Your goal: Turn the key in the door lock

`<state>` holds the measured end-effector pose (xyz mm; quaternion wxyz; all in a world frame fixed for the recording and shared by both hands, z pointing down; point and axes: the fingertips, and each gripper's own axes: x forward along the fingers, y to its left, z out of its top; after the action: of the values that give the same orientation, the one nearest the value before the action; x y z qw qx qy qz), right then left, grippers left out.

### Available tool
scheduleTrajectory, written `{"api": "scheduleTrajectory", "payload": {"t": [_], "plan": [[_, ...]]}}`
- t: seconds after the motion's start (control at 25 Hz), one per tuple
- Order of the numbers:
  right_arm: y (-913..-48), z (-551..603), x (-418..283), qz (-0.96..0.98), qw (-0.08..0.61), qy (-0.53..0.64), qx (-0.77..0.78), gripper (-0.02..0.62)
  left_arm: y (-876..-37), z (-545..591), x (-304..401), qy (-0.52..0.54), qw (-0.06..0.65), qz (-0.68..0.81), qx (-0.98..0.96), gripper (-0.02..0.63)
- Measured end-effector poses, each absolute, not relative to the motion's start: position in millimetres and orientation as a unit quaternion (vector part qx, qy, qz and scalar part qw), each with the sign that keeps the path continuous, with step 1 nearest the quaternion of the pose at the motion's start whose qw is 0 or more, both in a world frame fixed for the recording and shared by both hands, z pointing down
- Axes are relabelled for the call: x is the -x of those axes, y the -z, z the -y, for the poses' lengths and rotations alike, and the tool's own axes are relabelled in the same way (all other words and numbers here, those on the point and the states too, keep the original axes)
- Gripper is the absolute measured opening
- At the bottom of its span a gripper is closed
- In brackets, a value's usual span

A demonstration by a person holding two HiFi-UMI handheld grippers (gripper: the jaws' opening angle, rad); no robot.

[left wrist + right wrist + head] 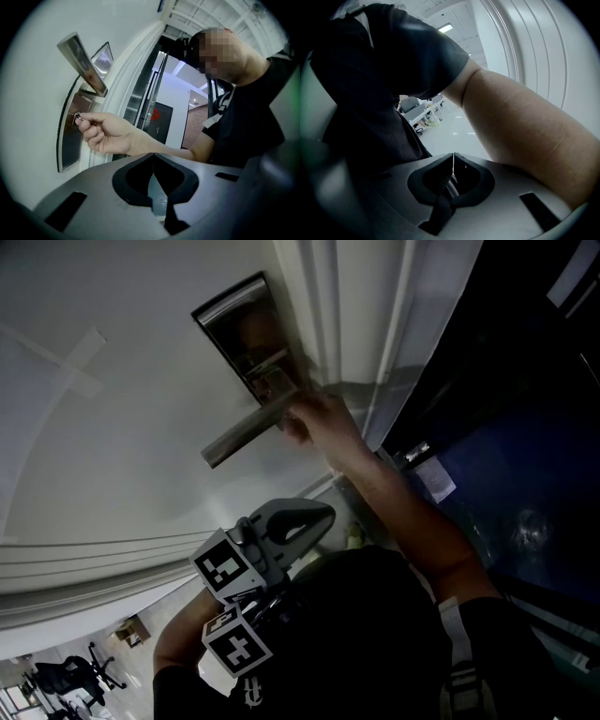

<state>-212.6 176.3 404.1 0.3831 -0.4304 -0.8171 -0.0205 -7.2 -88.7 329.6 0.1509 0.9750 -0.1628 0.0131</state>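
**Head view: a bare hand holds the key while both grippers are shut and empty**

Head view shows a white door (112, 446) with a dark metal lock plate (234, 320) and a lever handle (246, 432) jutting from it. A bare hand (314, 418) reaches up to the plate right beside the handle's pivot end. Its fingers cover the key in this view. Two marker cubes and one grey gripper body sit low in the picture, close to the person's dark shirt and well apart from the lock. It is not clear which gripper is which there.

The left gripper view looks up at the lock from the side. The key (78, 118) sticks out of the lock plate (70, 140) below the handle (83, 63), pinched between thumb and forefinger of the hand (105, 133). The left gripper (153, 154) has its jaws pressed together with nothing between them, and it points toward the hand from a distance.

In the right gripper view, the right gripper (453, 157) also has its jaws together and holds nothing. The person's forearm (525, 126) and dark sleeve (412, 51) fill most of that view, with white door mouldings (525, 42) behind.
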Motion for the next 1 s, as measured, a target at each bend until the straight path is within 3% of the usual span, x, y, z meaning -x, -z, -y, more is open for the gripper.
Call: {"api": "scheduleTrajectory", "payload": {"t": [0.68,1.0], "plan": [[-404.0,-183.7,195.8,0.804,0.382,-0.005,0.456,0.017,-339.0,93.8,4.0,-0.005,0.167,0.189,-0.968,0.006],[-393.7,-201.3,165.2,0.801,0.336,-0.026,0.494,0.017,-363.8,98.8,-4.2,-0.018,0.205,0.253,-0.945,0.006]]}}
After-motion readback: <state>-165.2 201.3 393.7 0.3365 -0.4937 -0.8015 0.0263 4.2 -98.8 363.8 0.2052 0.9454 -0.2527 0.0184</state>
